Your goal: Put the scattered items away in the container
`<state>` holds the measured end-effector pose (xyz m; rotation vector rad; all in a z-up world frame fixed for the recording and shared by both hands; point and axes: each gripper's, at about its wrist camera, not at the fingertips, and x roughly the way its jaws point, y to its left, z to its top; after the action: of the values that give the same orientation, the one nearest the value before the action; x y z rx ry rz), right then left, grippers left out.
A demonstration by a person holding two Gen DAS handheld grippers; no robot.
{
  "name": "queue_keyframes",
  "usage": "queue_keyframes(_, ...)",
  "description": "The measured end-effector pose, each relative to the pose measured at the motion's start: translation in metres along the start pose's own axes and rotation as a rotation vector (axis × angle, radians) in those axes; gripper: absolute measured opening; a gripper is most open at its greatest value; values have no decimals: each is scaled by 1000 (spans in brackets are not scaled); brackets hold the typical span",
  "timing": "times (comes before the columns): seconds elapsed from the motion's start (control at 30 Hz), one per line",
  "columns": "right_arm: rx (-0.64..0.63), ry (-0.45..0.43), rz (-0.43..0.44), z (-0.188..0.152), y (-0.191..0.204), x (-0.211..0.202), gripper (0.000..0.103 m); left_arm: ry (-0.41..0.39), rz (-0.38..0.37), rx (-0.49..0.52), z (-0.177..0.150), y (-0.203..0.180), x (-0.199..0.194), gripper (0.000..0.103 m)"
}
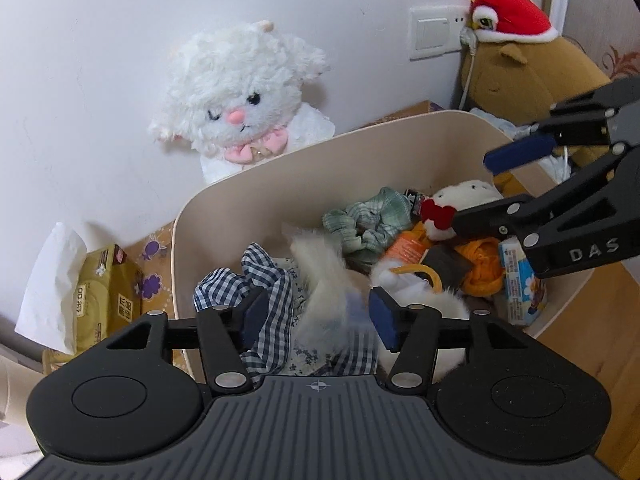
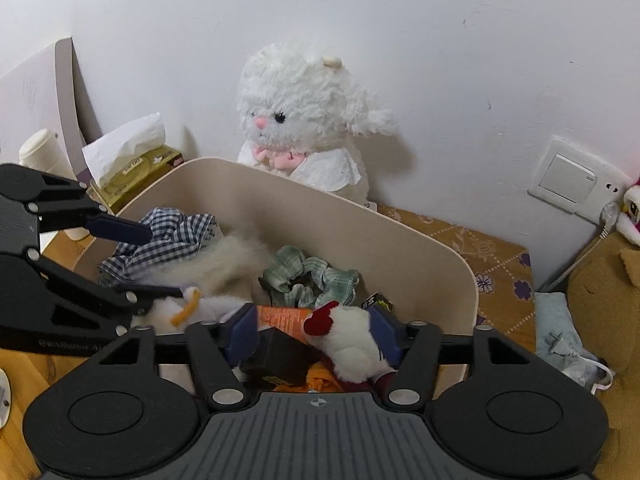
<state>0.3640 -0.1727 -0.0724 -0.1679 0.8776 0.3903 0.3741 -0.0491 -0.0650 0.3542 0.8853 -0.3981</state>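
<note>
Both grippers hang over the beige container (image 1: 256, 200). The left gripper (image 1: 316, 316) has its fingers spread above a blurred white furry piece (image 1: 320, 276); the right gripper (image 2: 312, 336) has its fingers spread, flanking a white plush chicken (image 2: 352, 344) inside.

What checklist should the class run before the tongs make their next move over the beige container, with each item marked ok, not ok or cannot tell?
1. Left tongs open: ok.
2. Right tongs open: ok.
3. Blurred white furry piece clear of the left pads: ok; it looks mid-drop.
4. Small white plush with red bow released inside the beige container: ok.
5. Two tongs apart from each other: ok.
6. Scattered items remaining outside: cannot tell.
</note>
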Motion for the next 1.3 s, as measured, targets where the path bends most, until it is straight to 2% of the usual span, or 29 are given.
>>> queue_keyframes(0.1,9,-1,-10,0,0,-4,80,5,8,1,-1,-2,-1,62)
queue_keyframes(0.17,22,2,-15,-1,-1,-7,92,11,9,-9,-2,-2,-2,65)
queue_keyframes(0.23,36,-6,-21,-2,-2,-10,98,18,12,-11,-3,-2,-3,66)
queue_keyframes(0.37,69,-5,-23,-4,-3,-17,103,27,23,-15,-6,-4,-8,69)
queue_keyframes(0.5,123,2,-19,-7,-6,-26,103,15,34,-41,-7,-5,-17,79)
queue_keyframes(0.63,156,20,-49,-10,-7,-35,103,9,46,-65,-8,-7,-29,80)
queue_keyframes(0.83,203,2,-66,-19,-8,-56,103,-24,47,-103,-10,-12,-53,84)
queue_keyframes(1.07,195,-69,-70,-27,-2,-92,103,-54,58,-154,-18,-22,-85,85)
queue_keyframes(1.3,144,-108,-87,-37,13,-126,103,-70,101,-205,-28,-34,-121,85)
